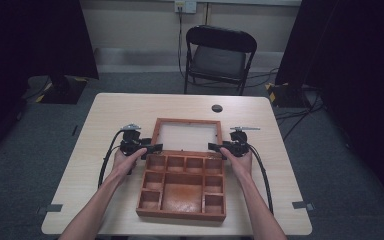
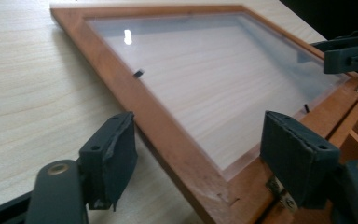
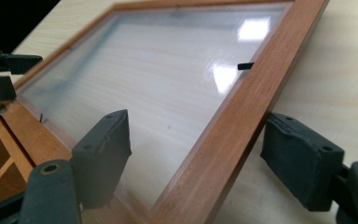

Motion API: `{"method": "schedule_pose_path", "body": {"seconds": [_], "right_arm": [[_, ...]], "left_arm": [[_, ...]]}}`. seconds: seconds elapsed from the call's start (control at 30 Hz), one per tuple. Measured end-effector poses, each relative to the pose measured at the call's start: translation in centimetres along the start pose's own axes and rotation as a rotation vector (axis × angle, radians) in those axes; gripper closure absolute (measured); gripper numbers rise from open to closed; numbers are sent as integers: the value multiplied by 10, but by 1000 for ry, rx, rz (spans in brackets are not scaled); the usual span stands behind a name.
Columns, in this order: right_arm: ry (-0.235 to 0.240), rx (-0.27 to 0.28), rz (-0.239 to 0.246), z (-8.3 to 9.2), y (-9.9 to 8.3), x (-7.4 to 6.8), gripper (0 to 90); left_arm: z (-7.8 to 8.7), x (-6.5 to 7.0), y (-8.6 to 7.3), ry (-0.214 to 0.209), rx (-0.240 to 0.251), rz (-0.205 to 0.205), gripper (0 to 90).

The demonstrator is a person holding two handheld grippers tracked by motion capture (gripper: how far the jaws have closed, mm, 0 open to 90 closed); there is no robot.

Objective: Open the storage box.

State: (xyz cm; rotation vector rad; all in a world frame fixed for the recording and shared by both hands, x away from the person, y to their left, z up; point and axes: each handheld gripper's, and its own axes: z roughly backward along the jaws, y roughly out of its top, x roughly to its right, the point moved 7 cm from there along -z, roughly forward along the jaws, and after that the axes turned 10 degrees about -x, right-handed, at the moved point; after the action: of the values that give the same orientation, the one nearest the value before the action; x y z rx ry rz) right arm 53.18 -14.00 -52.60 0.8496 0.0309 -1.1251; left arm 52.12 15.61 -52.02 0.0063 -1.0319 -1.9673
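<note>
A wooden compartment box (image 1: 182, 215) lies on the table with its glass-paned lid (image 1: 187, 121) swung flat behind it. My left gripper (image 1: 155, 148) is at the lid's left side near the hinge. In the left gripper view its jaws (image 2: 198, 135) stand open astride the lid's wooden frame (image 2: 168, 140), pads clear of the wood. My right gripper (image 1: 214, 147) mirrors it at the lid's right side. Its open jaws (image 3: 198, 126) straddle the right frame rail (image 3: 242, 107) without pressing it. A metal hinge (image 2: 279, 193) shows by the left gripper's right jaw.
The light wooden table (image 1: 110, 115) has a round cable hole (image 1: 217, 108) behind the lid. A black folding chair (image 1: 220, 55) stands beyond the far edge. Dark curtains flank both sides, and cables trail from each gripper.
</note>
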Motion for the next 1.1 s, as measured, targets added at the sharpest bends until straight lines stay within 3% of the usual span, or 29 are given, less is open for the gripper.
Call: {"method": "schedule_pose_path", "body": {"seconds": [0.07, 0.3, 0.6, 1.1], "right_arm": [[9, 6, -7, -1, -1, 1, 232], [-35, 7, -3, 2, 0, 2, 241], [-40, 26, 24, 22, 1, 1, 219], [-99, 47, 86, 84, -30, 4, 177]], "left_arm": [[1, 0, 1, 4, 12, 4, 256], [4, -2, 1, 18, 11, 4, 249], [20, -7, -6, 51, 15, -9, 232], [65, -14, -34, 144, 11, -34, 214]]}}
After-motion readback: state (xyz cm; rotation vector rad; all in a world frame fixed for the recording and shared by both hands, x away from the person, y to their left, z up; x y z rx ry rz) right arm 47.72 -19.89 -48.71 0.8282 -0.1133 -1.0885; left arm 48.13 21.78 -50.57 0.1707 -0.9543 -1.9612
